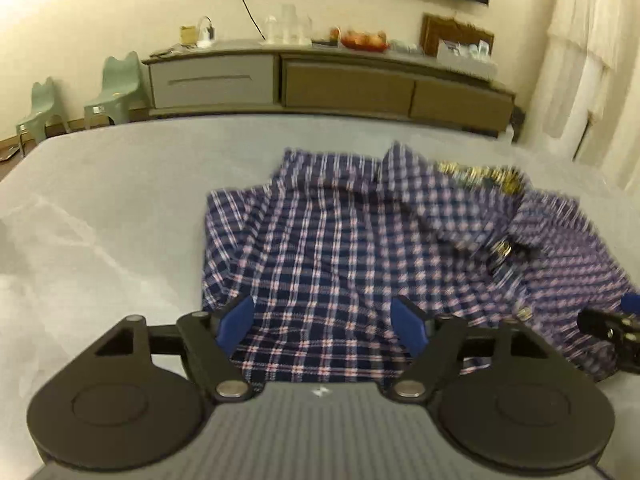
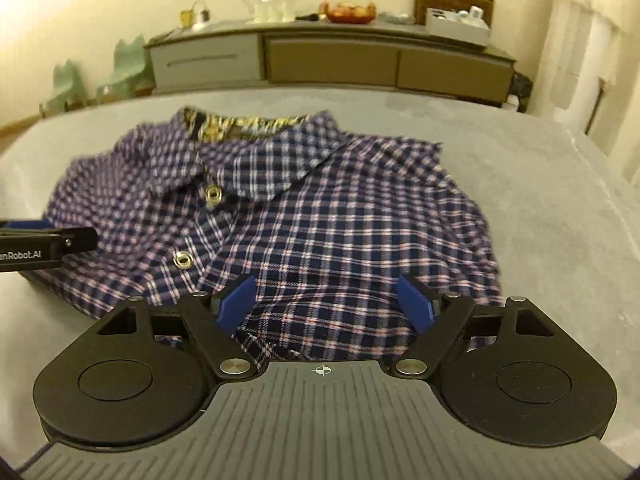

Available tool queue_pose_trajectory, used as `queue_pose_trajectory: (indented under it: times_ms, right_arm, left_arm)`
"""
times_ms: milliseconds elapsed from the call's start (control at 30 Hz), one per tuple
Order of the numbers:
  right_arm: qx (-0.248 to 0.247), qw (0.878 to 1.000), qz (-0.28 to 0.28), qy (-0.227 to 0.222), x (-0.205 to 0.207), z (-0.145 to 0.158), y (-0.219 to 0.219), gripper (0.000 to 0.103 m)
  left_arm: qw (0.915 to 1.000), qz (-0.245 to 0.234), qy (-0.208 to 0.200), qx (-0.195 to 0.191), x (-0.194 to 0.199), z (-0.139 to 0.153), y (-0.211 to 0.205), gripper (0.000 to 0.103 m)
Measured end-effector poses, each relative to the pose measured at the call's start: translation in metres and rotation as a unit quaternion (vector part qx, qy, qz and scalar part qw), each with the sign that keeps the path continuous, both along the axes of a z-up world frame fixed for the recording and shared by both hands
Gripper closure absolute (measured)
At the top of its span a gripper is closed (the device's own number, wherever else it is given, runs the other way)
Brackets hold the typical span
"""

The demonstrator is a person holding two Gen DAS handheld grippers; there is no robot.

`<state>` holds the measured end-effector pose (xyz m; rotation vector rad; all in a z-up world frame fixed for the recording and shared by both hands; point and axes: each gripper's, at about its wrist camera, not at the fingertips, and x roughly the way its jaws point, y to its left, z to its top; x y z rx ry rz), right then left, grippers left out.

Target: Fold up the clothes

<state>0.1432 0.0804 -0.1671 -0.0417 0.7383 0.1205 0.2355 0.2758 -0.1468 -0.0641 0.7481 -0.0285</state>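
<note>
A navy, white and red checked shirt (image 1: pixel 360 248) (image 2: pixel 304 216) lies on the grey bed, collar at the far side, gold snap buttons down its front. My left gripper (image 1: pixel 324 326) stands open above the shirt's near left part, its blue pads spread wide, and I cannot see them pressing the cloth. My right gripper (image 2: pixel 326 306) is open above the near right part, the cloth below its pads. Each gripper shows at the edge of the other's view: the right one (image 1: pixel 612 332), the left one (image 2: pixel 48 240).
The grey bed (image 1: pixel 120 208) (image 2: pixel 540 184) spreads wide around the shirt. Beyond its far edge a low sideboard (image 1: pixel 328 80) carries bottles and a fruit bowl. Two small green chairs (image 1: pixel 116 84) stand at the far left, and pale curtains (image 1: pixel 580 60) hang on the right.
</note>
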Motion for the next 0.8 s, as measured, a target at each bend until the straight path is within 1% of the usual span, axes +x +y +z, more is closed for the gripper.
queue_pose_trajectory:
  times_ms: [67,100,200,233,367,433,567,700,800]
  right_arm:
    - [0.01,1.0,0.003,-0.01,-0.012,0.011,-0.005,0.019]
    - [0.015,1.0,0.005,-0.014,-0.019,0.016,-0.008,0.018]
    - [0.021,0.999,0.009,-0.024,-0.037,0.027,-0.015,0.016]
    - [0.024,0.999,0.008,-0.026,-0.043,0.03,-0.016,0.016]
    - [0.035,0.999,0.002,-0.03,-0.062,0.036,-0.022,0.013]
    - [0.039,0.999,-0.003,-0.031,-0.069,0.037,-0.025,0.013]
    - [0.053,0.998,-0.012,-0.027,-0.08,0.037,-0.03,0.012]
    - [0.055,0.998,-0.015,-0.027,-0.085,0.036,-0.032,0.012]
    - [0.056,0.998,-0.017,-0.026,-0.086,0.034,-0.033,0.012]
  left_arm:
    - [0.9999,0.0,-0.014,-0.008,-0.016,0.016,-0.002,0.012]
    - [0.9998,-0.003,-0.019,-0.011,-0.024,0.02,-0.005,0.0]
    - [0.9993,-0.015,-0.028,-0.02,-0.049,0.032,-0.013,0.0]
    - [0.9993,-0.018,-0.026,-0.023,-0.056,0.034,-0.017,0.0]
    - [0.9991,-0.032,-0.026,0.001,-0.08,0.036,-0.041,0.0]
    - [0.9987,-0.037,-0.029,-0.017,-0.086,0.036,-0.045,0.0]
    - [0.9981,-0.03,-0.017,-0.051,-0.089,0.034,-0.049,0.0]
    - [0.9985,-0.019,-0.022,-0.046,-0.093,0.033,-0.055,0.0]
    - [0.9983,-0.016,-0.023,-0.051,-0.095,0.032,-0.058,0.0]
